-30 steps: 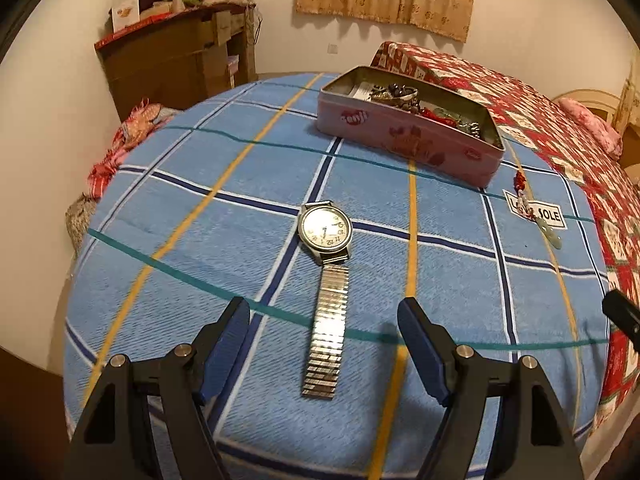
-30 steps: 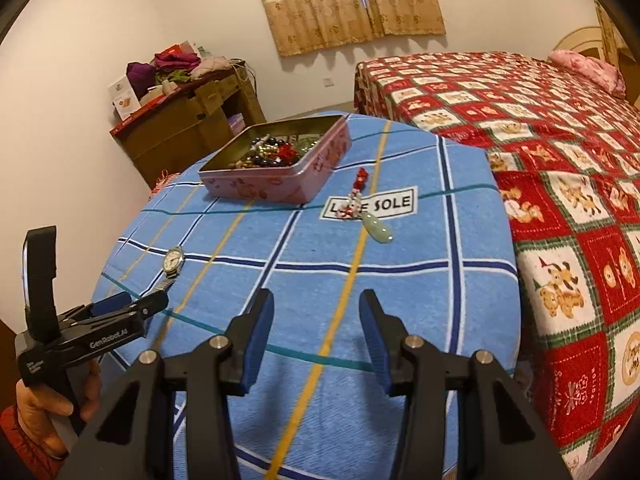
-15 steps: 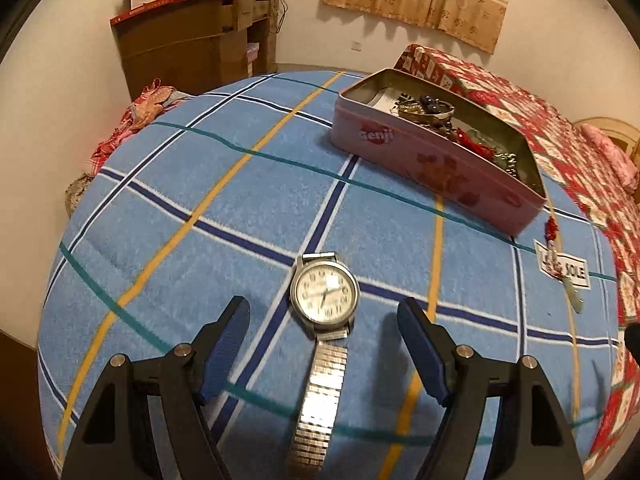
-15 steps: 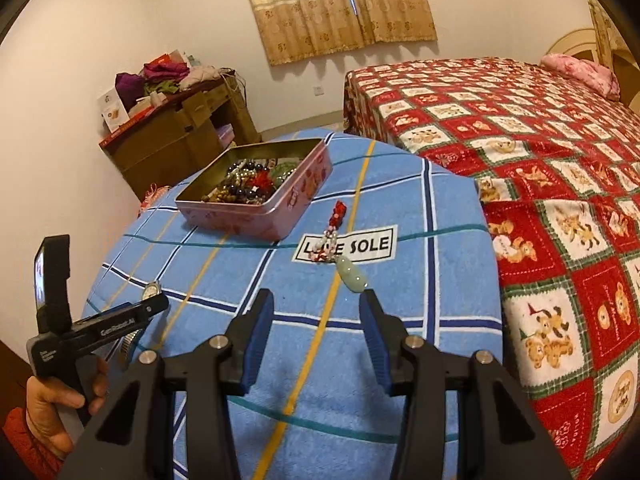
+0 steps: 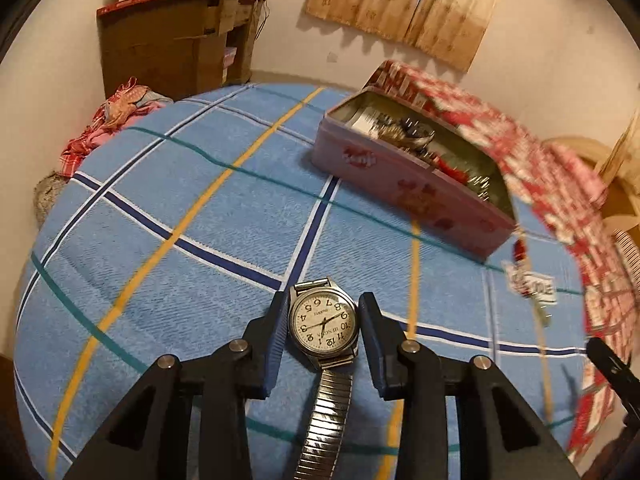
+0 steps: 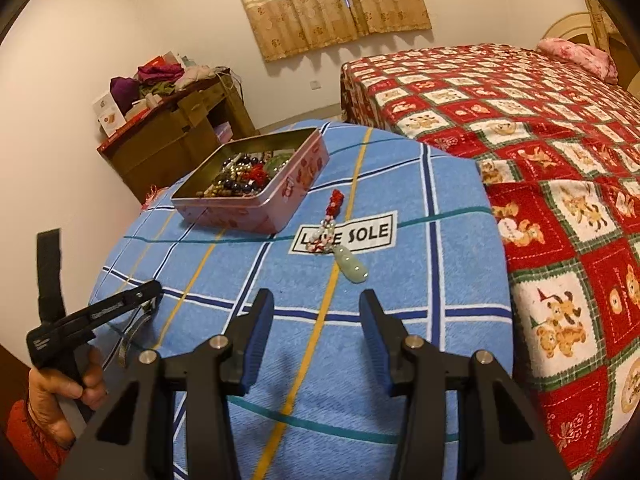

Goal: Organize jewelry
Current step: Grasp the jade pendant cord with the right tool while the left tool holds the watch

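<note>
Since the earlier frames, the left gripper (image 5: 323,322) has advanced over the watch (image 5: 324,325) and narrowed: its fingers, then spread wide with the watch well ahead, now flank the case, one on each side. The left finger (image 5: 276,336) lies against or just beside the case edge; the right finger (image 5: 370,334) shows a thin gap, so the pictures do not settle whether the case is clamped yet. The watch lies face up on the blue checked cloth (image 5: 192,216) covering the counter, its metal strap trailing back under the gripper.

Step in hand, as judged: seize the watch for transfer to the tin (image 5: 412,184), which stands open and near, ahead and to the right, already holding beads and chains.

1. Finish closing on the case, not the strap; the expanding strap would likely flex and slip.
2. Keep the pads level with the case rim. A round metal edge may squirt out under an off-centre squeeze.
3. Lift straight up so the strap clears the cloth before moving.

The right gripper (image 6: 316,336) is spread and holds nothing, hovering over the cloth short of the pendant (image 6: 352,268), which lies beside the tin on a printed label (image 6: 372,232).
</note>
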{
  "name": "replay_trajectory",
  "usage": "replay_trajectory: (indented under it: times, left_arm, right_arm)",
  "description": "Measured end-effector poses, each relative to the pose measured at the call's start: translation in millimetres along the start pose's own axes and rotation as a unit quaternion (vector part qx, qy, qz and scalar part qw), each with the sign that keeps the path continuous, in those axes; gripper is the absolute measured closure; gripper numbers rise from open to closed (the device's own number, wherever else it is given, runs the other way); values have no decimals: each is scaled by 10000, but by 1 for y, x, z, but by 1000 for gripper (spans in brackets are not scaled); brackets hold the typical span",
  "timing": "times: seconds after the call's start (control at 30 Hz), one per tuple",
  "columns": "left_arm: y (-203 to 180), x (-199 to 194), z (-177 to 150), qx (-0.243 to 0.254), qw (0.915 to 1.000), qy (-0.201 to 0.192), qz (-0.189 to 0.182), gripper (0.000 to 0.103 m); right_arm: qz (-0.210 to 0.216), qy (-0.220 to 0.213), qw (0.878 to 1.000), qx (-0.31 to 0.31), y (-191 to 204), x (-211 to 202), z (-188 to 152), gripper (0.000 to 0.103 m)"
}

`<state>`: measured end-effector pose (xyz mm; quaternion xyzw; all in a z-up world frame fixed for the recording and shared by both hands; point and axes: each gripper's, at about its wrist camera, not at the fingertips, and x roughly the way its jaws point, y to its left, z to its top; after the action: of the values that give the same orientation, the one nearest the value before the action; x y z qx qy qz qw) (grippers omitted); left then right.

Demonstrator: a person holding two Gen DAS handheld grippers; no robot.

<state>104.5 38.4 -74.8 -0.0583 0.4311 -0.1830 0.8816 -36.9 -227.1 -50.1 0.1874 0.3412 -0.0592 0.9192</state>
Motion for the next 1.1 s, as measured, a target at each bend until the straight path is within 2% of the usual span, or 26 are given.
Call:
replay_trajectory:
  times: [0.2,0.43,0.7,0.8,0.87,0.93,0.97,1.03,1.07,1.1]
  left_arm:
    - [-20,-31,-1,457,9981,-422,51,67]
    - [-44,-60,23,612,9942,-842,-287,67]
    - [-65,-69,43,845,9896,-1099,-386,67]
    - [-67,-66,47,848,9896,-1100,-375,67]
    - [-66,-62,49,837,9904,-1045,-337,67]
    - [-66,-59,48,858,9909,-999,-280,67]
    - [-66,-57,48,871,9912,-969,-246,67]
    - [-65,-55,47,857,9917,-932,-231,67]
    - [-64,-55,46,842,9919,-922,-226,67]
    - [-63,-56,46,837,9920,-920,-214,67]
  right_arm:
    - [-168,-44,9998,9,-10,1,7,55]
    - [-255,34,9993,-257,-12,24,37,55]
    - [-247,642,9951,-706,10,86,52,55]
    - [-503,975,9898,-908,17,109,48,55]
    - [-723,908,9871,-1102,23,113,46,56]
    - [-871,955,9841,-1215,27,116,45,58]
    - [-921,944,9832,-1263,28,116,44,63]
    - [-976,923,9827,-1274,27,115,44,78]
    - [-1038,914,9816,-1314,27,115,44,89]
    - [-1043,916,9814,-1326,27,115,44,89]
